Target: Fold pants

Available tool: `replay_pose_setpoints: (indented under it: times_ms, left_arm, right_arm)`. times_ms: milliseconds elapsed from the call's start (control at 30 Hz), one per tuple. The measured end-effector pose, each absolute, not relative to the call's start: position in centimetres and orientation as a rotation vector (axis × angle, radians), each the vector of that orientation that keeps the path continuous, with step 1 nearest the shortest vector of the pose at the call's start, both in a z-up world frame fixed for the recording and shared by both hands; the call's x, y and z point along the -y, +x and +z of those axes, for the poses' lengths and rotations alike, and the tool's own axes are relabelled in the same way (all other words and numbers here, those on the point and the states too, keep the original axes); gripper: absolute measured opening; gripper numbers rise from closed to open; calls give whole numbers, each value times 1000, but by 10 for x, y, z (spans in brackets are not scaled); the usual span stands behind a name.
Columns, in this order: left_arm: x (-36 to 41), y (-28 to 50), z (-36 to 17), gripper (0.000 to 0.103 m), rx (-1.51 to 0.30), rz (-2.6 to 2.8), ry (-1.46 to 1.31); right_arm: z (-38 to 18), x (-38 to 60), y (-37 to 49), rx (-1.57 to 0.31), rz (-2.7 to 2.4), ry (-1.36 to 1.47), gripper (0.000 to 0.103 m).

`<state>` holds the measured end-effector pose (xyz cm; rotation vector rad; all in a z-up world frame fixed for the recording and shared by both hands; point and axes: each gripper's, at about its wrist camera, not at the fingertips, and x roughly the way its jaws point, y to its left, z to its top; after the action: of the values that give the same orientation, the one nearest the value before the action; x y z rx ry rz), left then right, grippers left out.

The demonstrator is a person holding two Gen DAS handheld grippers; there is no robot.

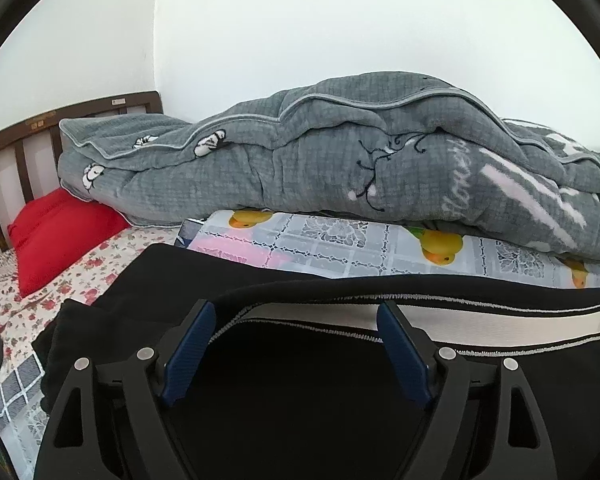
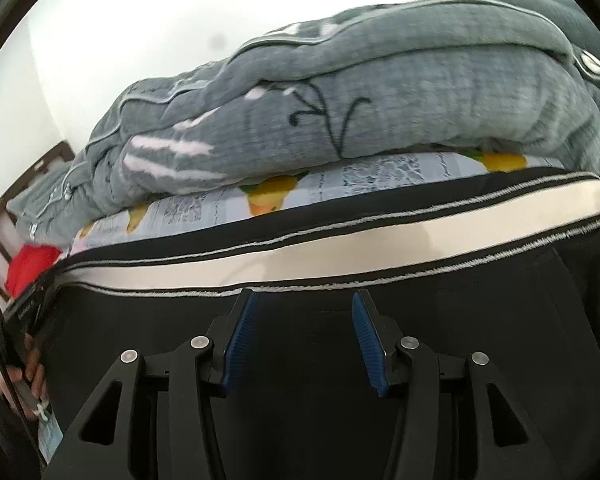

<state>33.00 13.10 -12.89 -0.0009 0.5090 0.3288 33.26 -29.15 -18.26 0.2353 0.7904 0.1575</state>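
Note:
Black pants (image 1: 300,392) with a white side stripe (image 1: 480,314) edged in grey stitching lie spread across the bed. My left gripper (image 1: 295,314) hovers low over them near the stripe, its blue pads (image 1: 188,352) wide apart and nothing pressed between them. In the right wrist view the same pants (image 2: 480,320) fill the lower half, the white stripe (image 2: 340,248) running across just beyond my right gripper (image 2: 304,300). Its blue pads (image 2: 240,344) stand partly apart over plain black fabric, gripping nothing.
A bulky grey quilt (image 1: 340,160) is heaped behind the pants on a duck-patterned cover (image 1: 340,244). A red pillow (image 1: 56,236) and dark wooden headboard (image 1: 28,136) sit at the left on a floral sheet (image 1: 16,300). A person's hand (image 2: 34,364) shows at far left.

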Motion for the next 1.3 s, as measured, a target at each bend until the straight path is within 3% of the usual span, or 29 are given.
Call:
replay_pose_setpoints:
  times_ms: [800,1300]
  left_arm:
    - [-121,326,-126,82,-487,310,50]
    - [-118,300,-117,83,-432,282,3]
  right_arm:
    - [-182,286,334,-792,181,220,50]
    - [-156,280,303,-653,137,123,56]
